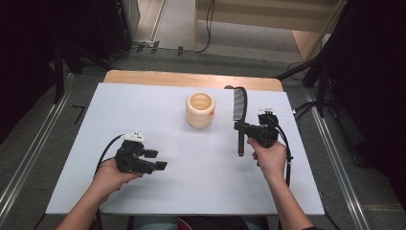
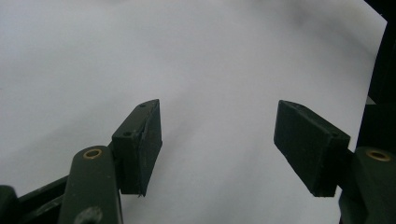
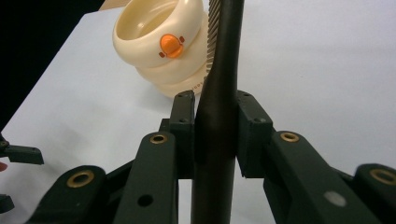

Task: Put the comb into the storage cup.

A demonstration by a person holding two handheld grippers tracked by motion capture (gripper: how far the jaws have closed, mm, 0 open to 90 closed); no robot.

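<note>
Holding a black brush [image 1: 239, 111] by its handle, the right gripper [image 1: 241, 128] is clenched on it; in the right gripper view both pads [image 3: 250, 135] press the handle on either side, bristles [image 3: 213, 28] running up toward the far end; brush sits up off the white surface [image 1: 182, 177], just right of a cream ribbed cup [image 1: 200, 109], close to it but whether touching I cannot tell; cup stands upright, mouth open, orange mark [image 3: 170, 44] on its side; left gripper [image 1: 155, 160] is released, jaws wide with nothing between them, hovering over bare surface well apart from cup and brush; looks like the brush is headed for the cup; to do it well, keep the grip firm low on the handle, tip the bristle end over the cup mouth, come in from above so the rim isn't knocked; cup looks light, could tip or slide; left gripper could steady its side if needed.
</note>
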